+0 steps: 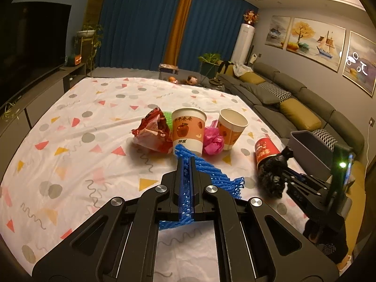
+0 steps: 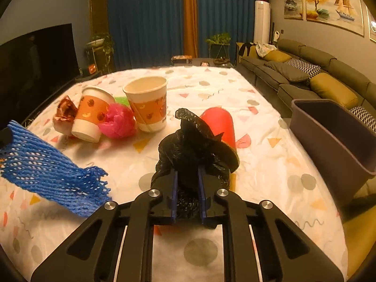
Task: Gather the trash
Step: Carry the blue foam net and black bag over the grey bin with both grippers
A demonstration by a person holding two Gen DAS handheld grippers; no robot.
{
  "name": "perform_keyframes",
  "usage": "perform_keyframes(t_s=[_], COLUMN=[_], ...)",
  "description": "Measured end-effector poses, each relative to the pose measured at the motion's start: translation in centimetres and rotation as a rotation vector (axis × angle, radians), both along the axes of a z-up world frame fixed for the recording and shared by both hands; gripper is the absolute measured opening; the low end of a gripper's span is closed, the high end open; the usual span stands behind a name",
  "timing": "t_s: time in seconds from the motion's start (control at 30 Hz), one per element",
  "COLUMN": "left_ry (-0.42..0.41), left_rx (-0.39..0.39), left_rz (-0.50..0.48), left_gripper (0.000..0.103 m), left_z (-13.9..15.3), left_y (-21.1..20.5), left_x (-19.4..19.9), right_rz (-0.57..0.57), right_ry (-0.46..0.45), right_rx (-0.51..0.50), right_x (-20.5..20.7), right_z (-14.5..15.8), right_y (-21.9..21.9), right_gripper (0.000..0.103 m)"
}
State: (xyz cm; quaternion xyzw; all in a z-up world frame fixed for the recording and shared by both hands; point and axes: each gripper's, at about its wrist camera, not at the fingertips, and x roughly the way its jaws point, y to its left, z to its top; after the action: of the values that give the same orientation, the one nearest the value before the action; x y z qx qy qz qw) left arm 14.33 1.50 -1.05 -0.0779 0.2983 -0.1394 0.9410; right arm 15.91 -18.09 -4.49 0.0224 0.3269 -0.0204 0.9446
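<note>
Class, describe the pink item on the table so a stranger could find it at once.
Start at the white patterned tablecloth. Near its middle stand two orange-banded paper cups. Wedged between them lies the crumpled pink plastic wad, the only bright pink, soft, shapeless thing there.

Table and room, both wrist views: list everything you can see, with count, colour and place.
Blue foam net: 1, blue, clamped in left tool.
Black plastic bag: 1, black, clamped in right tool.
Paper cups: 2, white with orange band, table centre, upright.
Red cup: 1, red, lying on its side behind the bag.
Pink plastic wad: 1, pink, between the paper cups.
Red wrapper: 1, red, left of the cups.
Green scrap: 1, green, behind the cups.
Bin: 1, grey, right table edge.
Tablecloth: 1, white, patterned.
Sofa: 1, grey-green, right wall.
Left tool: shut on net.
Right tool: shut on bag.
</note>
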Motion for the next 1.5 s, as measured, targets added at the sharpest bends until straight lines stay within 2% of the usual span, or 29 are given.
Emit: perform_keyframes(t_s=[0.63, 0.93, 1.5], left_ry=[-0.06, -0.092, -0.147], left_rx=[0.006, 0.023, 0.052], left_rz=[-0.035, -0.082, -0.182], left_gripper=[0.003, 0.003, 0.003], left_z=[2.5, 3.9, 6.0], left_y=[-1.9, -4.9, -11.2], left_x=[-1.5, -1.3, -0.8], right_rz=[0.009, -0.015, -0.099], right_ry=[-0.159, -0.201, -0.268], right_rx=[0.002, 0.041, 0.049], right_x=[-6.9, -8.4, -10.2], right_z=[4.9, 5.7, 7.3], right_y=[-1.8, -4.1, -7.9], right_gripper=[0.015, 0.015, 0.015])
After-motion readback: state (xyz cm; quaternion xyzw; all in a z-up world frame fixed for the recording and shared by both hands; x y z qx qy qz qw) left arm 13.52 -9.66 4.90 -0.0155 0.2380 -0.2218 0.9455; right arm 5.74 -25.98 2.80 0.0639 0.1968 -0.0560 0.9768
